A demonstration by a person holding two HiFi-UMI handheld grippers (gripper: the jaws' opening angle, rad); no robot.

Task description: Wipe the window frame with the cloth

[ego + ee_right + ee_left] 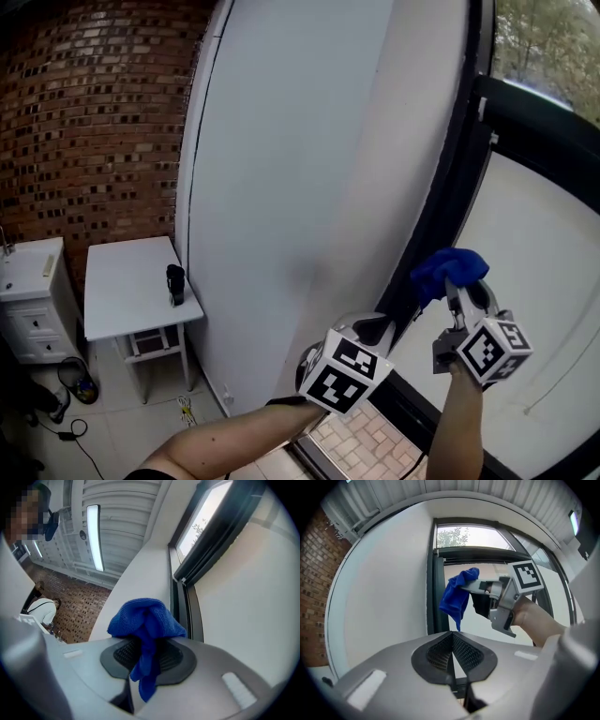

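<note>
A blue cloth (pixel 448 270) is bunched at the tip of my right gripper (pixel 457 287), which is shut on it, right beside the black window frame (pixel 448 197). In the right gripper view the cloth (pixel 146 626) hangs over the jaws, with the dark frame (pixel 186 603) just beyond. My left gripper (pixel 377 328) is lower and to the left, shut with nothing in it. The left gripper view shows its jaws closed together (pixel 452 641), and ahead the cloth (pixel 458 597) held by the right gripper (pixel 476 587) against the frame (pixel 436 588).
A white wall panel (pixel 300 169) runs left of the frame and frosted glass (pixel 544 272) lies to its right. A small white table (pixel 131 286) with a dark object (pixel 175 284) stands below by the brick wall (pixel 84 131). A white cabinet (pixel 28 300) is at the far left.
</note>
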